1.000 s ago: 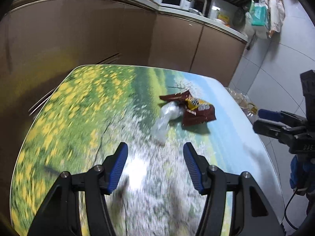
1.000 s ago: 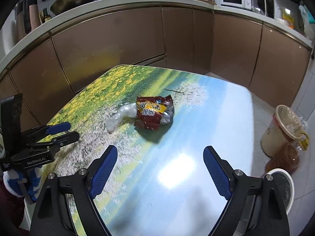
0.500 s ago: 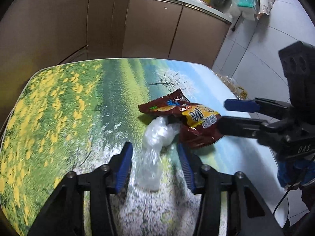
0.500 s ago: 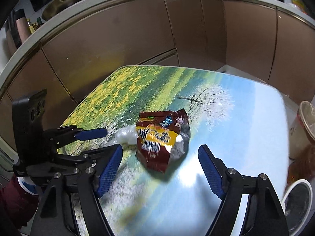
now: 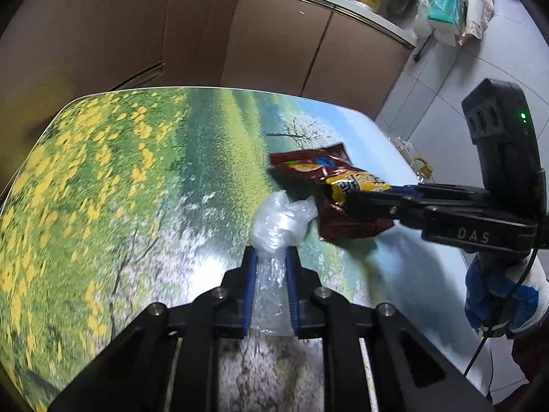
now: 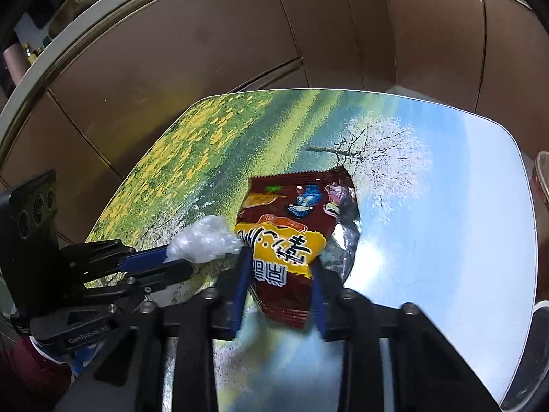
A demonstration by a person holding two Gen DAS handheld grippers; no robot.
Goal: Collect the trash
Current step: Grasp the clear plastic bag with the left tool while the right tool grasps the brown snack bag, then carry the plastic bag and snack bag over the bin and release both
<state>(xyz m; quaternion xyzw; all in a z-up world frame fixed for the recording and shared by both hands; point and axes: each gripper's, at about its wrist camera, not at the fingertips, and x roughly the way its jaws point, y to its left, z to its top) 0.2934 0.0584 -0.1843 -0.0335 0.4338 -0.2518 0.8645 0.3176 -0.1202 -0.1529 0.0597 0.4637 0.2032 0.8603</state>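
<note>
Now, on the table: one snack bag, pinched by the right gripper as its jaws closed; just beside it, one clear plastic wrap, likewise clamped by the left gripper.

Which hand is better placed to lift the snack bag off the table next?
Right. The right tool has just closed on the brown snack bag; the left tool is shut on the clear plastic wrapper.

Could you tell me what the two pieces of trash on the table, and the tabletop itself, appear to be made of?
Clear wrapper: thin transparent plastic film, crinkled and glossy. Snack bag: printed plastic laminate, probably foil-lined, since its torn edge shows a silvery inside. Table: hard, smooth and glossy, with sharp light reflections over a printed landscape; possibly glass or laminate, I cannot tell which.
</note>
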